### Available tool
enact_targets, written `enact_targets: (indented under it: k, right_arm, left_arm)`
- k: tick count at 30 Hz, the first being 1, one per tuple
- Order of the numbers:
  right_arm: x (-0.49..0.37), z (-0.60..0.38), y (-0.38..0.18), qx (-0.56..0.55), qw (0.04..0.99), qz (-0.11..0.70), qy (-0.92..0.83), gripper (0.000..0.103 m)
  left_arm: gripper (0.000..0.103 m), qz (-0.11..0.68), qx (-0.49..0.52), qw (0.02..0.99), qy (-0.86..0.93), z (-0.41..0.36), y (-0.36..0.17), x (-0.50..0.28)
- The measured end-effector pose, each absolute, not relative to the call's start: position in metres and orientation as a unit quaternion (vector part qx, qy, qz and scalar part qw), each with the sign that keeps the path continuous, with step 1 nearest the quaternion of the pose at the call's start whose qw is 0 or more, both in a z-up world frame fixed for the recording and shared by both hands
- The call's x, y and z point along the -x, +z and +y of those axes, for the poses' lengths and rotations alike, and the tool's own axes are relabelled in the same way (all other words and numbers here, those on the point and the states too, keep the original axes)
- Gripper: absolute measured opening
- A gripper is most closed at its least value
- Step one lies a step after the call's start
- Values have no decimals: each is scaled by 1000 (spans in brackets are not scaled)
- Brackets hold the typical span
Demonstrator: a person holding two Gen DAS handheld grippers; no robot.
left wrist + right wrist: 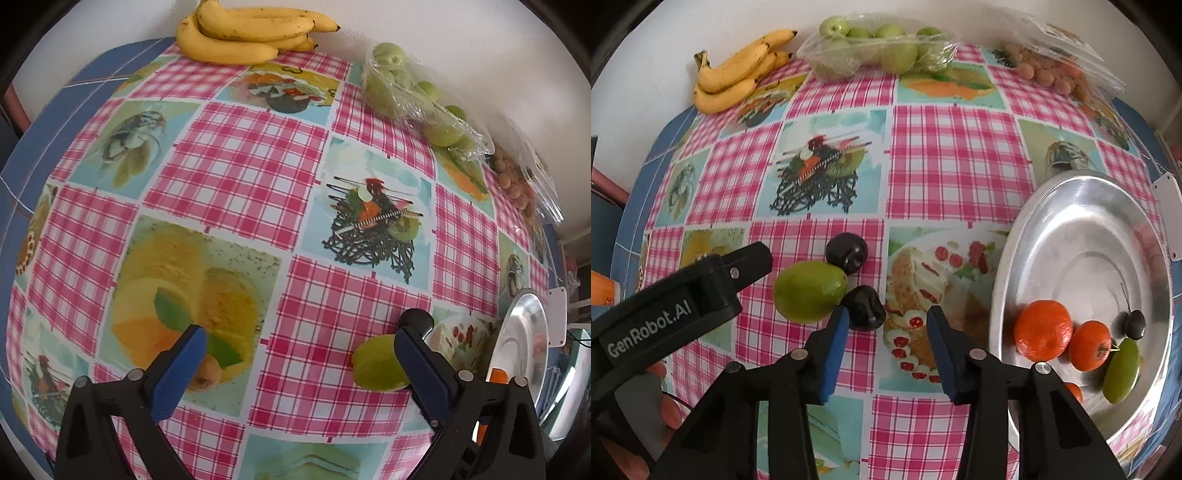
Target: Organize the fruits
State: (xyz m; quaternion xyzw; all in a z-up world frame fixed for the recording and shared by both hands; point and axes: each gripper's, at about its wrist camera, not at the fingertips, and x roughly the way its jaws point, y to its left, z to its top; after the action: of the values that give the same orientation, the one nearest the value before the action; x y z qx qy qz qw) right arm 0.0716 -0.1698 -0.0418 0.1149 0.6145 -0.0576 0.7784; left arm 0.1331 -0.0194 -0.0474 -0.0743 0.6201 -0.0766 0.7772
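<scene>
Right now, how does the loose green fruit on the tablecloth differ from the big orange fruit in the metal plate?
The green fruit is smooth, glossy and egg-shaped; the big orange fruit is round with dimpled skin. The green fruit lies on the tablecloth touching two dark cherries; the big orange fruit rests inside the metal plate against a smaller orange one. They look about equally large.

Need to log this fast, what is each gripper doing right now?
Left gripper: open, holding nothing.
Right gripper: open, nothing between its fingers.
</scene>
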Motion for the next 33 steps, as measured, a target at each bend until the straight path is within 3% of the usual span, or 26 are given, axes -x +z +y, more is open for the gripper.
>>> enact_targets:
  k: [16, 23, 33]
  right_arm:
    - [-75, -158, -53, -83, 779, 620, -36, 42]
    - [-79, -152, -55, -81, 783, 616, -29, 31]
    - [-81, -156, -57, -94, 785, 612, -28, 30]
  left_arm:
    - [102, 625, 84, 771, -86, -22, -49, -133]
    - [102, 628, 87, 768, -94, -25, -50, -134]
    - [102, 628, 87, 766, -108, -33, -48, -134]
